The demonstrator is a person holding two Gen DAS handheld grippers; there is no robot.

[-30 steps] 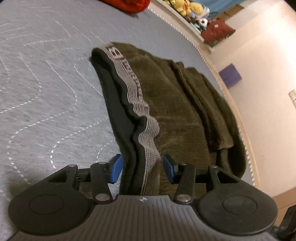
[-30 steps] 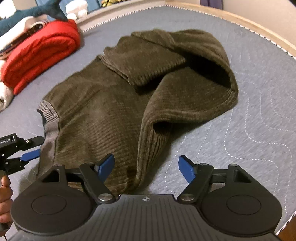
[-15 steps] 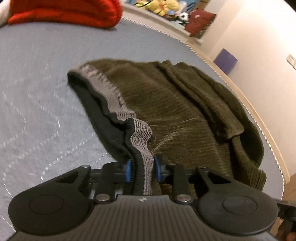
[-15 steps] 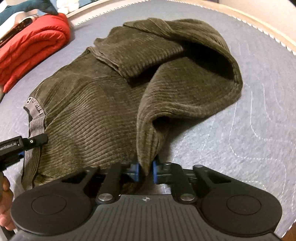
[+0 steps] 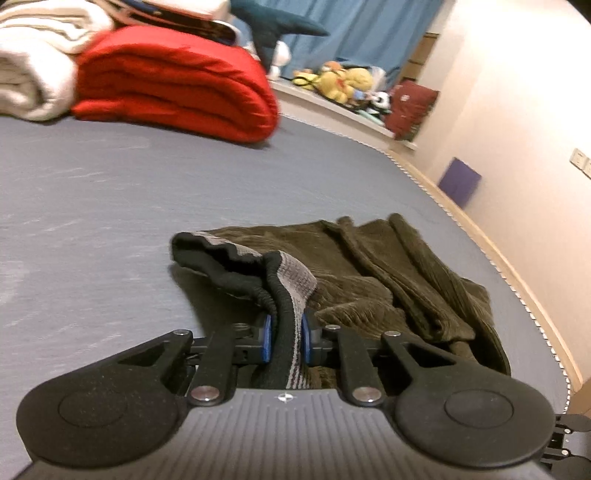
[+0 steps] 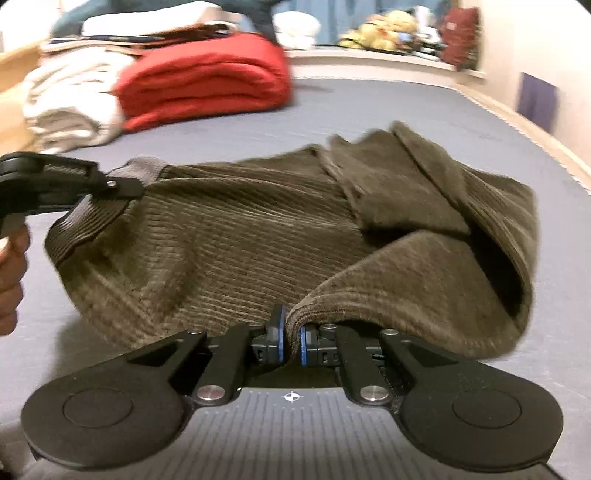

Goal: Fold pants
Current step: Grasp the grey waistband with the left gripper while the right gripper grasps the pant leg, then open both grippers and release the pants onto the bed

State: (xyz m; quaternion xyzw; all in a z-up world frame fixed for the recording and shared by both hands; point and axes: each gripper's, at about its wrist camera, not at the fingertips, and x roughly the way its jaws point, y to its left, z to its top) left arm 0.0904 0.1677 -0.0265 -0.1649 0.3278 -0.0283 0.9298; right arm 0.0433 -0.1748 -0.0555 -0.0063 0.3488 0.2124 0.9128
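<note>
Left gripper (image 5: 283, 338) clamped on the waistband (image 5: 291, 291) of the pants (image 5: 369, 266) — blue pads pressed tight against the black-and-grey elastic band, which runs between them and back toward the gripper body. Right gripper (image 6: 291, 338) pinched narrow on a folded edge of the olive corduroy fabric; a ridge of cloth rises from between its pads. Pants (image 6: 240, 236) lie bunched on the grey-blue bed (image 5: 110, 206), the near edge raised at both grip points, with shadow under the cloth in the right wrist view. Legs heaped in loose folds toward the bed's right side, close to its piped edge. In the right wrist view the left gripper (image 6: 110, 188) shows at upper left, gripping the waistband corner, with the person's hand (image 6: 11, 273) at the frame edge below it. Behind the pants, well apart: a folded red blanket (image 5: 173, 81) beside a cream one (image 5: 33, 66). Further back, plush toys (image 5: 343, 81) on a ledge under a blue curtain (image 5: 369, 29); a purple box (image 5: 460, 182) against the wall on the right. Both views somewhat blurred
</note>
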